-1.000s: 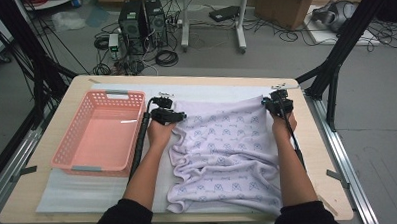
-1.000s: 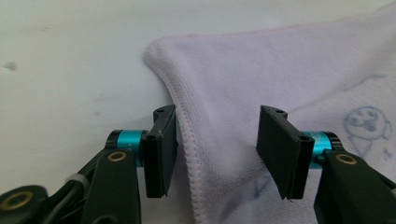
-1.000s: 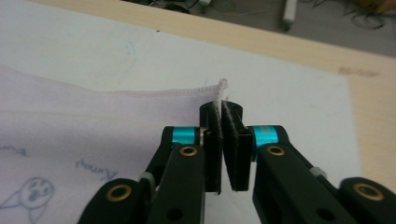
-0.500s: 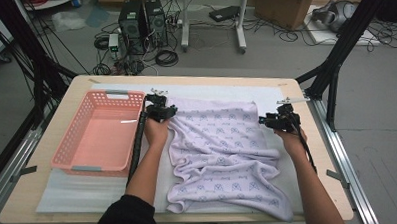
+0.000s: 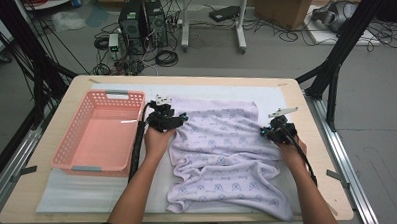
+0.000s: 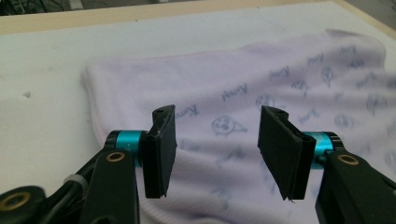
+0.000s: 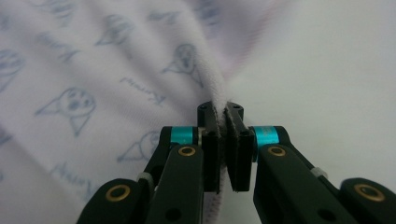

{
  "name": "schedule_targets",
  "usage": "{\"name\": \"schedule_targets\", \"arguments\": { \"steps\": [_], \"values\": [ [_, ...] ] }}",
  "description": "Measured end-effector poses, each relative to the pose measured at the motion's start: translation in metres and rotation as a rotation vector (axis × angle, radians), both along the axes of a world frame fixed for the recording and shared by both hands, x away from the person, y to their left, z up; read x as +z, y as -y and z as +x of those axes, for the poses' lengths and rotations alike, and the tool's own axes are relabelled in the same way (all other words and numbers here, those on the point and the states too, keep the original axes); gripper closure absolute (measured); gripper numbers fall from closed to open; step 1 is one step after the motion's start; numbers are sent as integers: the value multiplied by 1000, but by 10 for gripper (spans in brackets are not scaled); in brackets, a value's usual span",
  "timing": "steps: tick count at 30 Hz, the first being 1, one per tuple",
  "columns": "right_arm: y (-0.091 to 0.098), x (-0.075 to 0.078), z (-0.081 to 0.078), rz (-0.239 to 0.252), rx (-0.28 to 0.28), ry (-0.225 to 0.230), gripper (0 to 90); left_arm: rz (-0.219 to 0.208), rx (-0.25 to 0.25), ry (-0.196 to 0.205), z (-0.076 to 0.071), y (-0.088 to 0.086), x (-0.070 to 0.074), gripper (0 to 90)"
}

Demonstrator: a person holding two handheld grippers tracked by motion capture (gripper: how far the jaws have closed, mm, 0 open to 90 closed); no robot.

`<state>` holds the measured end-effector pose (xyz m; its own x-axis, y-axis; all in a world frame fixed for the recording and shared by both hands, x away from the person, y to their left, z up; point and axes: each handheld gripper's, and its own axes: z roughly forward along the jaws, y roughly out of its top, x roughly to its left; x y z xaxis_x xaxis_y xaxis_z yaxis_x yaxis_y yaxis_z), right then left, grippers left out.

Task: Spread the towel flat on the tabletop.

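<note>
A pale lilac blanket (image 5: 223, 156) printed with small blue cartoon faces lies rumpled on the white mat (image 5: 94, 190), right of the pink basket (image 5: 99, 133). The right gripper (image 7: 223, 140) has just closed, pinching its hem; the left gripper (image 6: 212, 149) hovers spread above its far corner

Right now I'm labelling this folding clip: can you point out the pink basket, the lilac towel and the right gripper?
pink basket (image 5: 68, 156): high view, on its left rim.
lilac towel (image 5: 223, 156): high view, on its flat middle.
right gripper (image 7: 223, 122): right gripper view, between its fingertips, pinched on the towel's edge.
</note>
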<state>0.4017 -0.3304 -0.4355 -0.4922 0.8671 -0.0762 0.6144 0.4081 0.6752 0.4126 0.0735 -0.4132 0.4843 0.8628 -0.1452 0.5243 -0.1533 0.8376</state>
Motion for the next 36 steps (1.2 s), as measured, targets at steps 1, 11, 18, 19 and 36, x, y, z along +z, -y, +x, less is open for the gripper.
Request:
{"name": "schedule_targets", "arguments": {
  "steps": [1,11,18,19,36],
  "values": [
    [5,-1,3,17,-48,16,856,-8,-6,-3,-4,0,-1,467],
    [17,7,-17,178,-112,68,550,19,-40,-50,-39,-5,-21,436],
    [22,24,-57,272,-14,78,527,84,-62,-69,-41,-1,-36,865],
    [22,25,-61,281,2,82,526,91,-19,-56,-39,-2,-36,872],
    [24,19,-85,347,167,37,438,-23,20,-20,-35,-20,-23,483]
  ]
}}
